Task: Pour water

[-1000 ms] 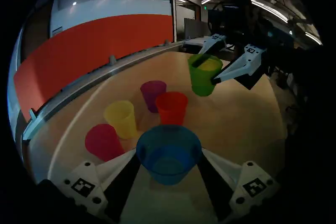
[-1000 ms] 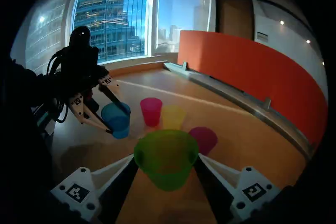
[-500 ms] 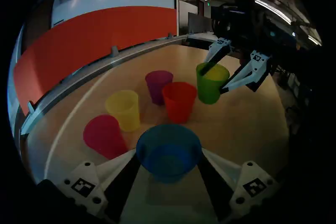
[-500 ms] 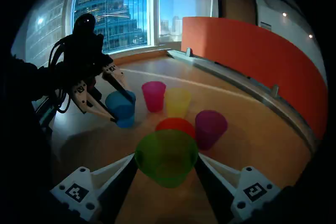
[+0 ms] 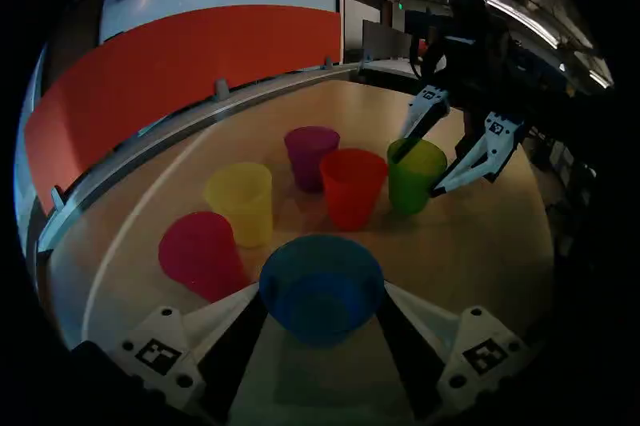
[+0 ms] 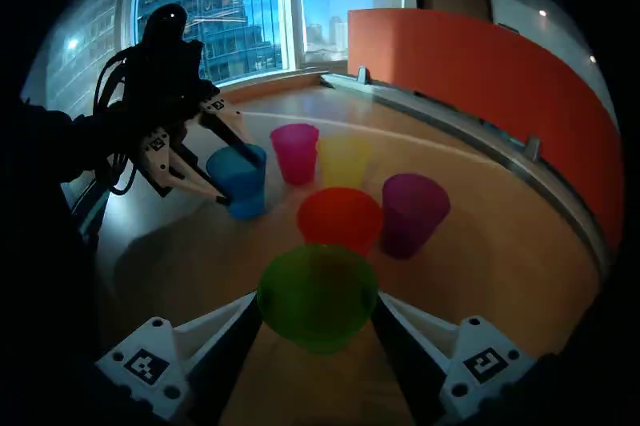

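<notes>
My left gripper (image 5: 322, 310) is shut on a blue cup (image 5: 322, 288), held upright near the table's near edge. Across the table my right gripper (image 5: 436, 166) is shut on a green cup (image 5: 414, 174), low over the table beside the orange cup (image 5: 352, 187). In the right gripper view the green cup (image 6: 318, 294) sits between my right gripper's (image 6: 318, 322) fingers, and the left gripper (image 6: 228, 174) holds the blue cup (image 6: 238, 180) farther off. Orange (image 6: 339, 219), purple (image 6: 413, 213), yellow (image 6: 343, 160) and pink (image 6: 294, 153) cups stand between them.
The wooden table (image 5: 472, 242) carries the pink (image 5: 200, 254), yellow (image 5: 242, 202) and purple (image 5: 312, 156) cups in a cluster. An orange wall panel (image 5: 160, 74) runs along the far edge. A person (image 6: 160, 74) stands behind the left gripper, with windows (image 6: 232, 10) beyond.
The green cup came down and closer to the orange cup, from raised above the table to low beside it. The blue cup stays held in the left gripper.
</notes>
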